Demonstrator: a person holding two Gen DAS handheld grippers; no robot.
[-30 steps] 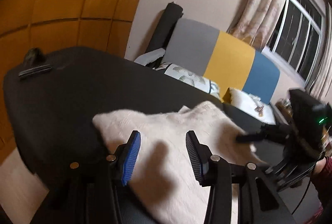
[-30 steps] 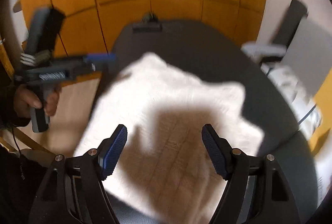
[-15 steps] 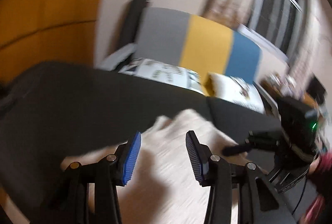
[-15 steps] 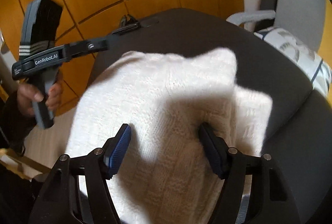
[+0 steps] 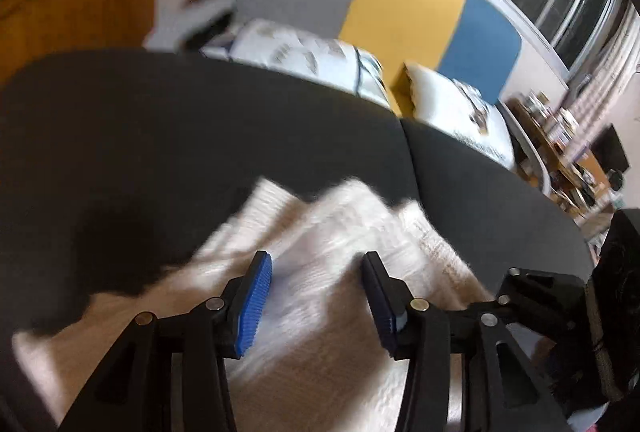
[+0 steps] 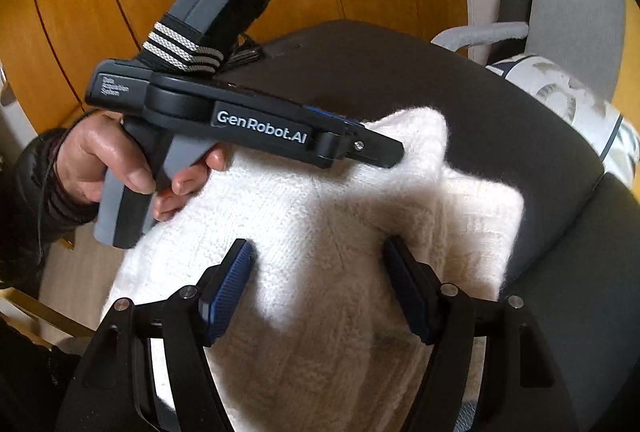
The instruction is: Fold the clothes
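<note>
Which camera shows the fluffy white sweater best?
The right wrist view. There the white knitted sweater is sharp and brightly lit, spread on the dark cushion, with its knit texture visible. The left wrist view shows the same sweater blurred, and partly shadowed.

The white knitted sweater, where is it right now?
The white knitted sweater lies on the dark grey cushion, under both grippers; in the right wrist view the left gripper hangs over its far left part.

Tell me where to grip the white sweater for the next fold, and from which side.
Probably the sweater's far right corner, lying flat on the dark cushion. Come from the right, over the bare cushion, and pinch the edge.
</note>
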